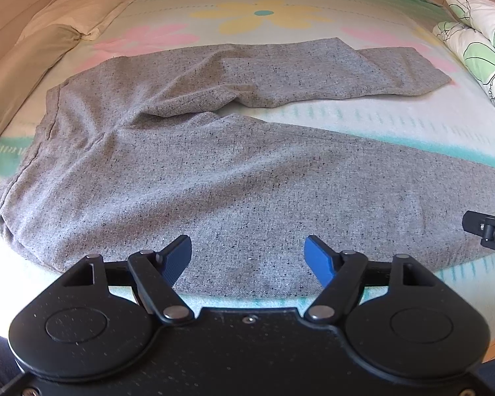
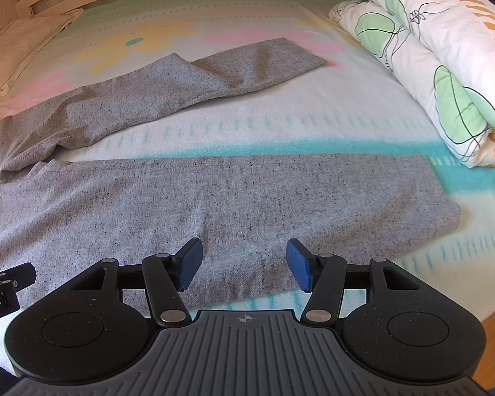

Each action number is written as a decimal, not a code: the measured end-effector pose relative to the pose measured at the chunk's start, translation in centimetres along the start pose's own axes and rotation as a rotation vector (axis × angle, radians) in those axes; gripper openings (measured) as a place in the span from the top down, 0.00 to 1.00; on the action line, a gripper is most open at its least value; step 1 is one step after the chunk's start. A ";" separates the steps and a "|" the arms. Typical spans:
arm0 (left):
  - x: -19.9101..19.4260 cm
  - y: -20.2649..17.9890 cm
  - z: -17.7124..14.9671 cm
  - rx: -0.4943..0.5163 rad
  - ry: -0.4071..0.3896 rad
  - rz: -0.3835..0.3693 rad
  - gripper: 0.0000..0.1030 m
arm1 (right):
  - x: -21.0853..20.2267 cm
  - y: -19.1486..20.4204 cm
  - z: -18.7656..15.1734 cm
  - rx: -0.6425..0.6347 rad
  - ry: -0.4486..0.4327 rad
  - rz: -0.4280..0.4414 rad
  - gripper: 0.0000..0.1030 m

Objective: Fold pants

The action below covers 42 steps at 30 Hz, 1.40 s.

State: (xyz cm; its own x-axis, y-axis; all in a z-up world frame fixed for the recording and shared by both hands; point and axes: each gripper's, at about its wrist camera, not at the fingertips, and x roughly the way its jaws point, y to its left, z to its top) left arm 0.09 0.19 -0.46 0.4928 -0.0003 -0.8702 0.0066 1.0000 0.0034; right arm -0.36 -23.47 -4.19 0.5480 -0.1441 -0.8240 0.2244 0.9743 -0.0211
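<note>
Pants point(image 1: 188, 165): grey speckled, spread flat on bed, waistband at left, legs running to the right, split in a V from the crotch.
Near leg point(image 2: 247, 204): lies along front edge of bed, mostly smooth, small pucker mid-leg just ahead of R gripper; hem at right, near the folded duvet.
Far leg point(image 2: 168, 89): angled away toward headboard side, creased, lower part kinked w/ a fold partway along; hem rests on a pink flower print.
Left gripper point(image 1: 247, 257): fingers spread wide, nothing between them; blue pads above near leg by front edge of fabric; contact w/ cloth can't be told.
Right gripper point(image 2: 244, 262): fingers spread wide too, nothing held; above lower part of near leg, close to front edge.
Grippers rel. to each other: side by side over same leg; edge of the other unit seen at frame border in each view.
Bedsheet point(image 1: 379, 122): pale w/ teal stripes, yellow + pink flowers.
Pillows point(image 1: 92, 3): cream/beige, far left corner.
Folded duvet point(image 2: 445, 66): white w/ green leaf print, right side of bed, apart from both legs.
</note>
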 end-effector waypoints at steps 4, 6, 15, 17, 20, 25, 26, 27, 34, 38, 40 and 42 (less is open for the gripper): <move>0.0 0.1 0.0 0.000 0.000 0.000 0.26 | 0.0 0.0 0.0 0.000 0.000 0.000 0.47; 0.0 0.0 0.0 0.001 0.000 -0.001 0.26 | 0.0 0.0 0.0 0.000 0.000 -0.001 0.47; 0.1 0.1 0.0 0.002 0.002 0.002 0.26 | 0.0 0.0 0.0 0.001 -0.001 -0.001 0.47; 0.1 0.0 0.0 0.001 0.004 0.003 0.26 | 0.0 0.0 0.0 0.000 0.000 -0.001 0.47; 0.1 -0.1 0.0 0.000 0.006 0.004 0.26 | 0.0 0.0 0.0 -0.002 0.001 -0.002 0.47; 0.1 -0.1 0.0 -0.004 0.006 0.003 0.26 | 0.0 0.0 -0.1 -0.005 0.002 -0.004 0.47; 0.1 -0.1 0.0 -0.005 0.007 0.003 0.26 | 0.0 0.1 0.0 -0.006 0.002 -0.005 0.47; 0.1 -0.1 0.0 -0.005 0.008 0.003 0.26 | 0.1 0.1 -0.1 -0.006 0.003 -0.005 0.47; 0.1 -0.1 -0.1 -0.007 0.010 0.002 0.26 | 0.1 0.2 -0.1 -0.011 0.005 -0.007 0.47; 0.1 -0.1 -0.1 -0.008 0.010 0.001 0.26 | 0.1 0.2 -0.1 -0.010 0.005 -0.007 0.47; 0.2 -0.1 -0.1 -0.009 0.010 0.001 0.26 | 0.1 0.1 -0.1 -0.011 0.005 -0.007 0.47; 0.2 -0.1 -0.1 -0.009 0.011 0.000 0.26 | 0.1 0.1 -0.1 -0.011 0.006 -0.007 0.47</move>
State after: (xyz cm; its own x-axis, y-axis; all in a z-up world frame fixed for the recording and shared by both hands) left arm 0.10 0.09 -0.64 0.4835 0.0002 -0.8754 -0.0014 1.0000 -0.0005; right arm -0.30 -23.35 -4.34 0.5415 -0.1494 -0.8273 0.2193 0.9751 -0.0326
